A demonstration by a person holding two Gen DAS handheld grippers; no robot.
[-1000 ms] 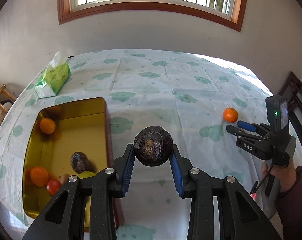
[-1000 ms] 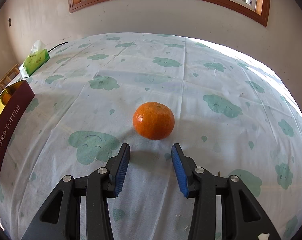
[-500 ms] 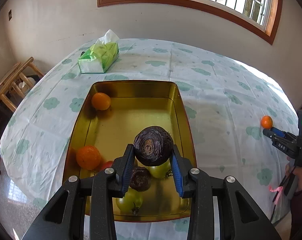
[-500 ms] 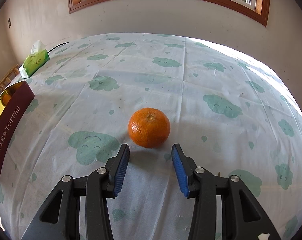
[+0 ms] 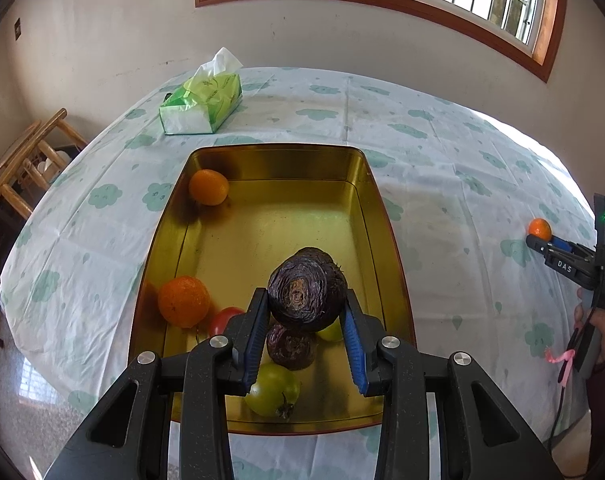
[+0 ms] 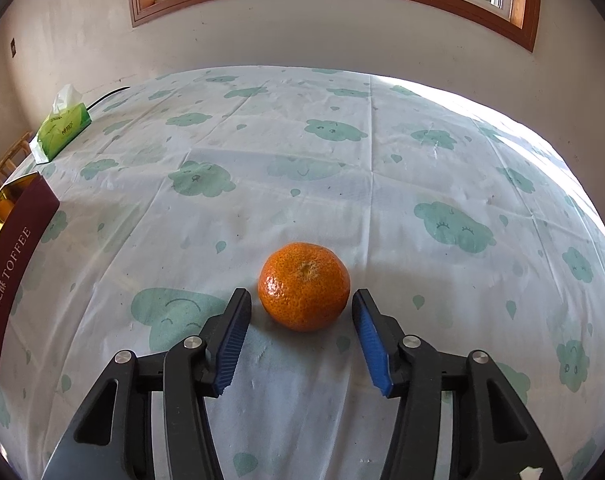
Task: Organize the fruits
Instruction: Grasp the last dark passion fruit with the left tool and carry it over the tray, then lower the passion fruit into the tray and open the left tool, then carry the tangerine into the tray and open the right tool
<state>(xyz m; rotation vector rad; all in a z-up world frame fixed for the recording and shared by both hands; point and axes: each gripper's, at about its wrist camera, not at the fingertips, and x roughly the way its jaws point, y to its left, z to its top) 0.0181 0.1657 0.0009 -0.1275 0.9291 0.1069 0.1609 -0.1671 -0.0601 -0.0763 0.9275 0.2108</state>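
1. Looking from the left wrist: the left gripper holds a dark purple fruit between its jaws, cut end toward the camera, above the near part of the golden tin. Oranges, tomatoes and another dark fruit lie inside; the tin's far half is free.
2. Looking from the right wrist: the right gripper has its jaws apart around the mandarin on the worktop, stem scar upward, with free cloth all around. Only the tin's red outer wall shows here.

Your left gripper hangs over the tin; the tissue pack lies behind it, the lone mandarin well right.

"TOFFEE" on the maroon tin; "DAS" on the right claw
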